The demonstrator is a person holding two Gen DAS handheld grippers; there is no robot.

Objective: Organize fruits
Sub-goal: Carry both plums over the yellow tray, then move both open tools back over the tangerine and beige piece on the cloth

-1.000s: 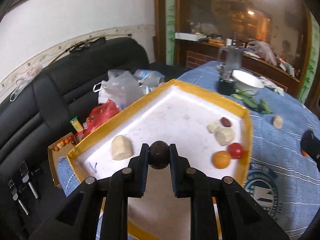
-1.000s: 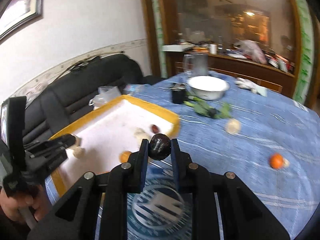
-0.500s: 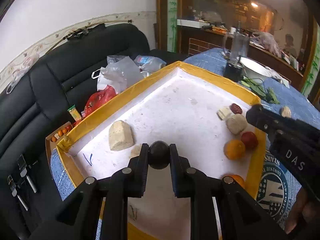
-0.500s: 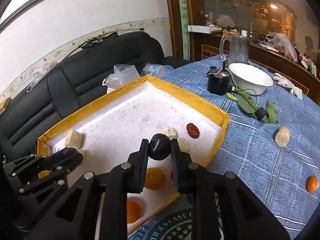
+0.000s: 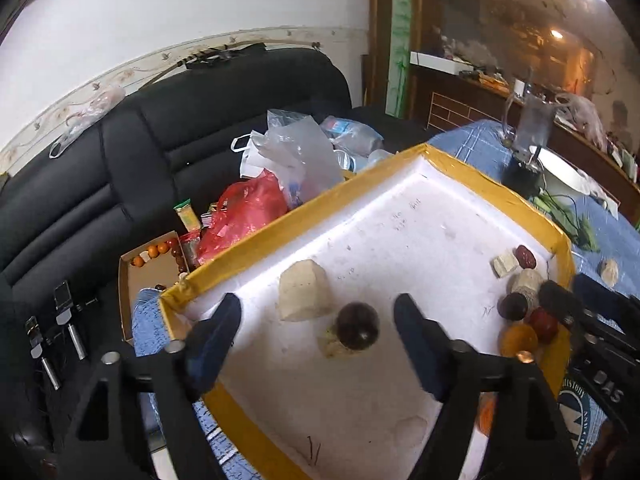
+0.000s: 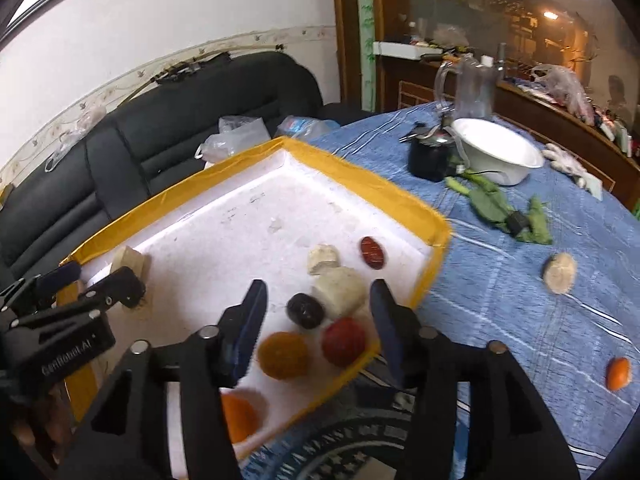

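both grippers, left [image 5: 318,316] and right [image 6: 318,312], now gape wide and empty, each dark fruit [image 5: 357,325] just released into the yellow-rimmed tray [image 5: 256,246].

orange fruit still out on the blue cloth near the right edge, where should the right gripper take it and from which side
Grip the orange fruit across its widest middle, coming from above with the right gripper open as it is now. It looks small and round, so any axis works, and it sits alone on the tablecloth with nothing beside it to block the fingers.
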